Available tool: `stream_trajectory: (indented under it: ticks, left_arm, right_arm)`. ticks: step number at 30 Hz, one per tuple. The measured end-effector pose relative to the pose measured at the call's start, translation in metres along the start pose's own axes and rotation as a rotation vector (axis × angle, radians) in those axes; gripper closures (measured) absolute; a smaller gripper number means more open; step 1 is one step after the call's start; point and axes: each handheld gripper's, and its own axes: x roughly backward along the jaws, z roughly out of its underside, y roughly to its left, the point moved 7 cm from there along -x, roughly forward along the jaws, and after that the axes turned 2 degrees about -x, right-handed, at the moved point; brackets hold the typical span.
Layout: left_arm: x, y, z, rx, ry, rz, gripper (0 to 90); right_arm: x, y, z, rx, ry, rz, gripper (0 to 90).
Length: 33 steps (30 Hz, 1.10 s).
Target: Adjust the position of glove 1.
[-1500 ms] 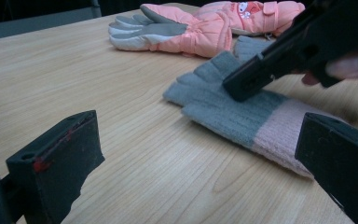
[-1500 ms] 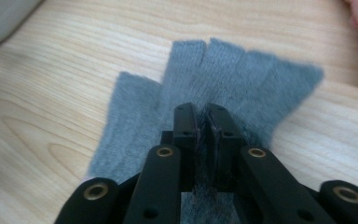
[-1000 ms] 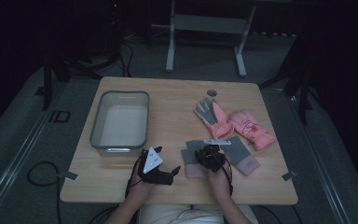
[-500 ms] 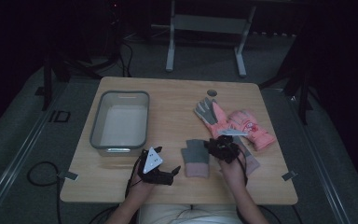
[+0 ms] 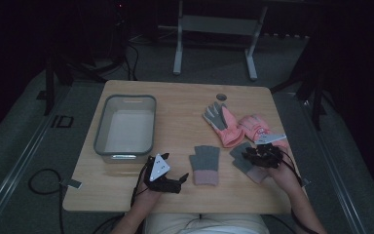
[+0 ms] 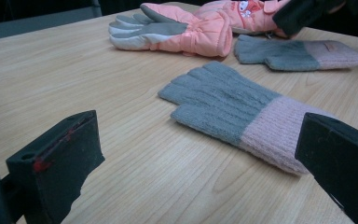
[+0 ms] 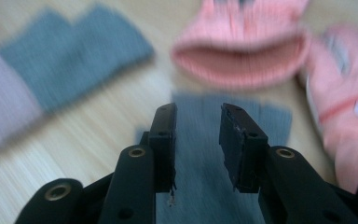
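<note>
Right gripper (image 5: 249, 155) sat over the second grey glove (image 5: 247, 162) at the table's (image 5: 175, 105) near right, just in front of the pink gloves. In the right gripper view its jaws had a narrow gap, nothing pinched, glove fabric visible below and between them; that view was motion-blurred. Jaws had just been opening, then levelled off, empty.

Left gripper (image 5: 181, 179) rested low on the table near the front edge, jaws spread wide, holding nothing. In the left gripper view the first grey glove (image 6: 242, 112) lay flat just ahead, pink cuff toward the right jaw, not touched.

First grey glove (image 5: 205, 164) lay between the two grippers, fingers pointing away from the person. Two pink gloves (image 5: 222, 124), (image 5: 256, 127) lay side by side further back on the right. Grey bin (image 5: 99, 136) stood at the left, well apart from the gloves
</note>
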Motion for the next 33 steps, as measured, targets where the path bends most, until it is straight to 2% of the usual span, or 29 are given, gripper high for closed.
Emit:
stream_trajectory:
  ticks: [1, 4, 6, 8, 13, 14, 15, 18, 22, 25, 26, 28, 33]
  left_arm:
    - [0.0, 0.0, 0.0, 0.0, 0.0, 0.0, 0.1]
    - [0.0, 0.0, 0.0, 0.001, -0.002, -0.006, 0.1]
    - [0.0, 0.0, 0.0, -0.003, -0.002, -0.008, 0.1]
    - [0.0, 0.0, 0.0, -0.005, -0.001, -0.009, 0.1]
    - [0.0, 0.0, 0.0, -0.003, -0.002, -0.008, 0.1]
    - [0.0, 0.0, 0.0, 0.0, -0.001, -0.009, 0.1]
    - [0.0, 0.0, 0.0, 0.0, -0.001, -0.009, 0.1]
    - [0.0, 0.0, 0.0, 0.0, -0.001, -0.009, 0.1]
    - [0.0, 0.0, 0.0, 0.001, -0.002, -0.007, 0.1]
    - [0.0, 0.0, 0.0, -0.003, -0.001, -0.01, 0.1]
    - [0.0, 0.0, 0.0, -0.004, -0.001, -0.01, 0.1]
    - [0.0, 0.0, 0.0, -0.003, -0.001, -0.01, 0.1]
    - [0.0, 0.0, 0.0, -0.005, -0.002, -0.011, 0.1]
  right_arm:
    - [0.0, 0.0, 0.0, 0.0, 0.0, 0.0, 66.0]
    - [-0.005, -0.009, 0.014, -0.008, 0.045, 0.005, 61.4]
    - [-0.008, -0.012, 0.019, -0.018, 0.06, -0.012, 59.3]
    - [-0.012, -0.014, 0.024, -0.004, 0.082, -0.003, 56.9]
    - [-0.016, -0.016, 0.026, -0.01, 0.078, -0.024, 57.3]
    - [-0.017, -0.015, 0.026, -0.02, 0.08, -0.026, 59.1]
    - [-0.016, -0.015, 0.027, -0.029, 0.092, -0.024, 65.4]
    - [-0.015, -0.012, 0.027, -0.047, 0.097, -0.016, 75.5]
    - [-0.014, -0.008, 0.028, -0.082, 0.101, -0.001, 79.0]
    - [-0.01, 0.0, 0.03, -0.117, 0.112, 0.034, 81.2]
    - [-0.007, 0.004, 0.029, -0.128, 0.108, 0.051, 83.7]
    - [0.004, 0.012, 0.022, -0.192, 0.061, 0.084, 84.3]
    - [0.029, 0.029, 0.002, -0.3, -0.059, 0.116, 84.5]
